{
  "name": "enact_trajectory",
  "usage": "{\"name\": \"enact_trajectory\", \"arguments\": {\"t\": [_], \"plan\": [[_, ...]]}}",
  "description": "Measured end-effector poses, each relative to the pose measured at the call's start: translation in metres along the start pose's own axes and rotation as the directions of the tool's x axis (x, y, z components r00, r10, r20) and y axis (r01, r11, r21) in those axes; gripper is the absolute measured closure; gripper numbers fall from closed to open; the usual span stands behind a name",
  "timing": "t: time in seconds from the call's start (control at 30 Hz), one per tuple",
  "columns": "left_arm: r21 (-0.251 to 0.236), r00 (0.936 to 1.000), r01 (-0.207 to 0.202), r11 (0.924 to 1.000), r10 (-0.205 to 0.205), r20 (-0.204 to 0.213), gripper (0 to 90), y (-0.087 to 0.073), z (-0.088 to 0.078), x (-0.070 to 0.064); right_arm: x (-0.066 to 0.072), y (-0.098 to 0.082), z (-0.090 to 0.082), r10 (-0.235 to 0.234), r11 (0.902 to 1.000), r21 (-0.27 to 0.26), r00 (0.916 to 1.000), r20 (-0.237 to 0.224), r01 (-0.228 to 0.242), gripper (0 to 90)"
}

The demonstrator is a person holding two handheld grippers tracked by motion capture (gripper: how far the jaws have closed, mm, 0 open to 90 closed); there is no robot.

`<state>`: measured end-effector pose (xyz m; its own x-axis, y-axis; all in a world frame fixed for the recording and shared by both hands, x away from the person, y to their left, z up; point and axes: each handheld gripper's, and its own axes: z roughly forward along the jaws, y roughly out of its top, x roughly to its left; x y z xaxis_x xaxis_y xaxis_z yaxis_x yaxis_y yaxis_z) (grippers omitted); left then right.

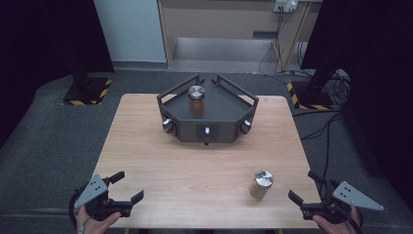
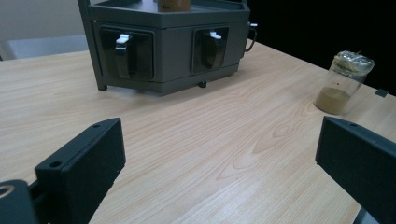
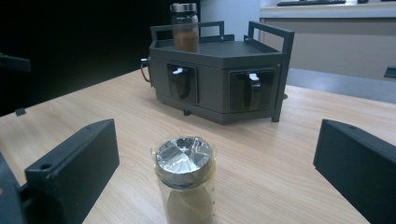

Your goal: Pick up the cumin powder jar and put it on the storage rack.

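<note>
I held the right gripper (image 1: 306, 189) with jaws apart, the tan jar (image 1: 262, 184) standing free at its 10 o'clock; left gripper (image 1: 128, 186) likewise spread, nothing between.

Soft overhead light falls evenly on the pale wooden surface (image 1: 146, 146), while the room's sides sink into black. The high view is grainy and soft. The gripper views are sharper, with black jaws blurred close up.
</note>
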<state>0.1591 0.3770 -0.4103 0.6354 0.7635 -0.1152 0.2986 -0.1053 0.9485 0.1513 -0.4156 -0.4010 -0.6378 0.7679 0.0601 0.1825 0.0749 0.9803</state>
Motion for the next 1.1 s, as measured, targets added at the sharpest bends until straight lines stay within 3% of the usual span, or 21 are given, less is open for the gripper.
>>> {"name": "enact_trajectory", "arguments": {"t": [0.2,0.8,1.1], "plan": [[0.008,0.9999,-0.010,0.9999,0.010,0.006,0.4,0.001,0.000,-0.001,-0.005,0.025,-0.001,-0.017,0.9989,0.042,0.9991,-0.039,0.019,0.8],[-0.001,1.0000,0.006,1.0000,-0.006,0.001,0.5,-0.001,-0.003,0.001,-0.009,0.063,0.004,-0.023,0.9838,0.175,0.9959,-0.088,0.039,1.3],[0.005,0.9999,-0.003,1.0000,0.003,0.012,0.5,0.000,-0.002,0.001,-0.011,0.080,0.015,-0.029,0.9766,0.209,0.9934,-0.111,0.052,1.7]]}}
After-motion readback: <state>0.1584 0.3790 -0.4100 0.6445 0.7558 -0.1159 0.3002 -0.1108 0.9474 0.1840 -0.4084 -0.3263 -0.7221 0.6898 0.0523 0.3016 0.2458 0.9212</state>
